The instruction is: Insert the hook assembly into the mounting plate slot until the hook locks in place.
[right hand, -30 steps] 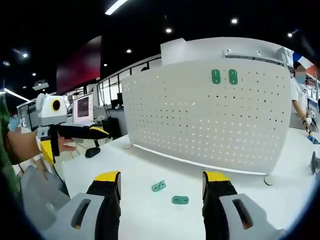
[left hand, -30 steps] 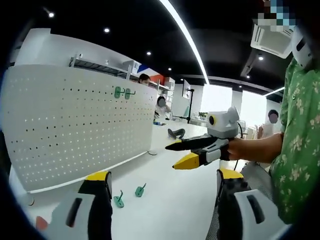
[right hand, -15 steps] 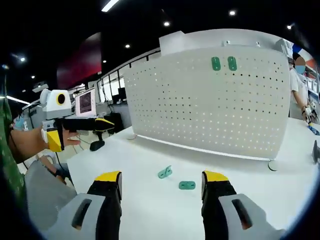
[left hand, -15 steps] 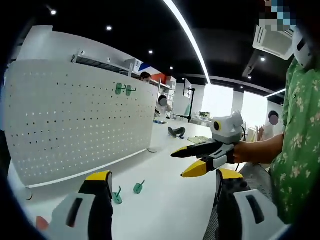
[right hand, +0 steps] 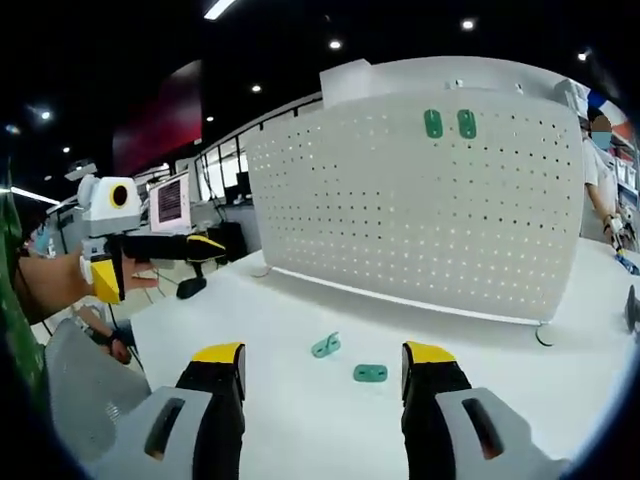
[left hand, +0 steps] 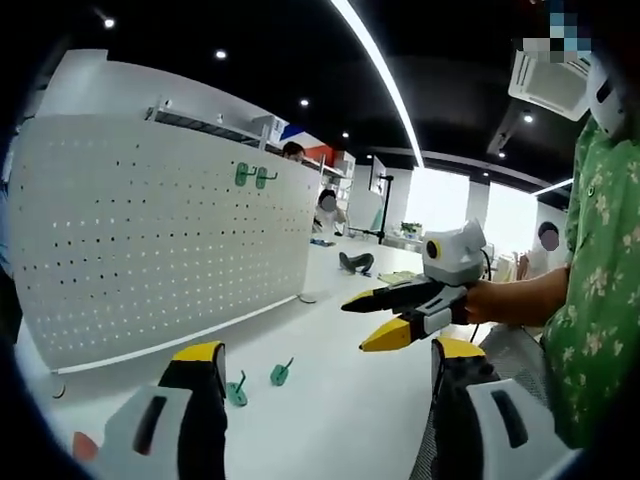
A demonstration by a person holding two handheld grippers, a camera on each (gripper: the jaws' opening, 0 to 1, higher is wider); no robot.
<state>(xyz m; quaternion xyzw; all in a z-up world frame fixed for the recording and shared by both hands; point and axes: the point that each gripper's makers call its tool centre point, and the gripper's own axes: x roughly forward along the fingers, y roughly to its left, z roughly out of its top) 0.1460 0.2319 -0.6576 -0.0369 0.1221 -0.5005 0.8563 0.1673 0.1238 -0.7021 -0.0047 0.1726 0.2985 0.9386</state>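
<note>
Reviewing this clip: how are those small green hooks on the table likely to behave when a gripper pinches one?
The green hooks look like thin moulded plastic, so probably stiff and light. Lying low on the smooth white table, they may skid when nudged. Rolling seems unlikely.

No text, label, brand or number can be read in either view (the screen [right hand: 169, 212] far behind the pegboard [right hand: 420, 200] shows dark rows of something, too small and blurred to make out)
</note>
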